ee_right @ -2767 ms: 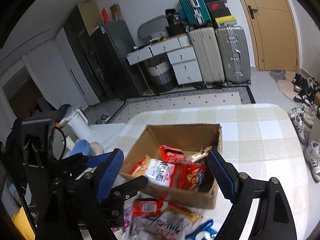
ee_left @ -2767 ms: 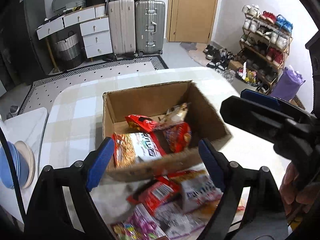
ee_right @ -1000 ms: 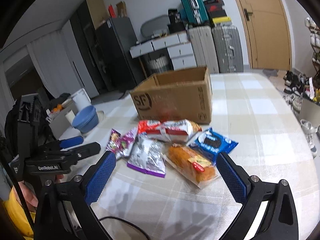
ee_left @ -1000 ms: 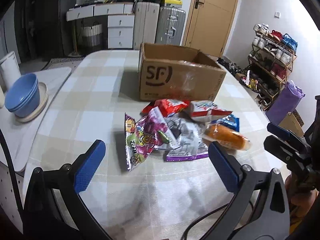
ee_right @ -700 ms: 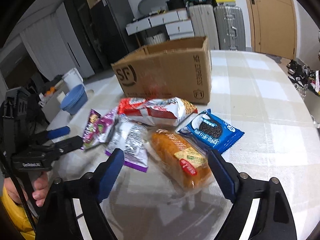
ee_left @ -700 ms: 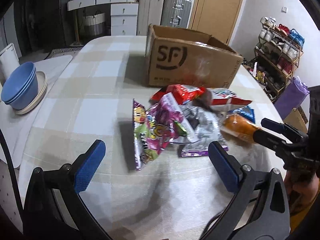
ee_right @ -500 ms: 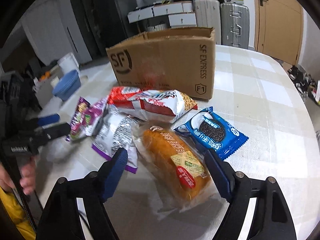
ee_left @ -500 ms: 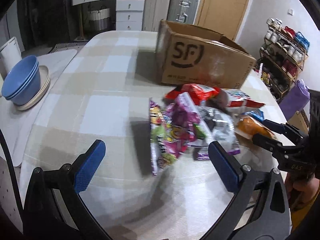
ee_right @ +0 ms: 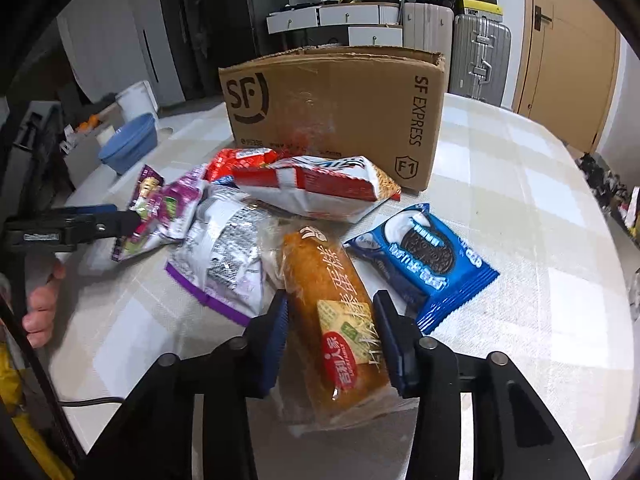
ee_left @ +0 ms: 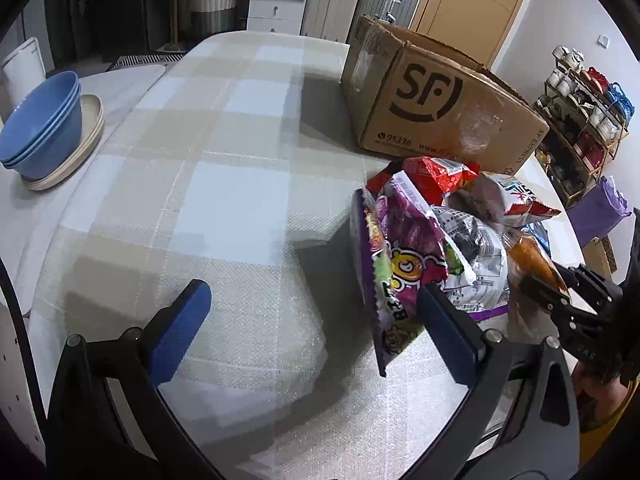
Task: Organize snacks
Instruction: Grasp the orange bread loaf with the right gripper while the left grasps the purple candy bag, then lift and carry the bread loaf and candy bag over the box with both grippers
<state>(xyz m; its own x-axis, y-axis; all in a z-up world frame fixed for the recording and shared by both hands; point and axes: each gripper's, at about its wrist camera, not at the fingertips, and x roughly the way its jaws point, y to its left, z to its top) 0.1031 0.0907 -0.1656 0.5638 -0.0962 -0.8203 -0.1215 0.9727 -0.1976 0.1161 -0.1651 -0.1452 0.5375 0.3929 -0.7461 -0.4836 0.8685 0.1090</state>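
A checked cloth in beige and white covers the table (ee_left: 224,184), which fills most of both views; toward the upper middle of the right wrist view stands a brown cardboard box (ee_right: 336,108) printed with a courier logo, its open top facing up, and in the left wrist view it sits at the upper right; the snacks lie in a loose heap on the cloth just in front of it. At the back of the heap, nearest the box, a red and white noodle packet (ee_right: 316,188) rests partly over a small red packet (ee_right: 240,160); to the left lies a silver packet with a purple edge (ee_right: 228,256), and farther left a purple candy bag (ee_right: 168,208); on the right, apart from the rest, a blue cookie packet (ee_right: 424,256) lies flat. In the lower middle of the right wrist view the right gripper (ee_right: 332,332) is closing on an orange cake roll in clear wrap (ee_right: 336,320), its blue pads on either side of the roll and pressing the wrapper. The left gripper (ee_left: 316,320) stands wide at the bottom of its own view, over bare cloth, its right pad just beside the candy bag's lower edge; nothing lies between its jaws. At the left edge of the left wrist view, stacked blue bowls (ee_left: 40,120) sit on a cream plate (ee_left: 76,148) on a side surface.
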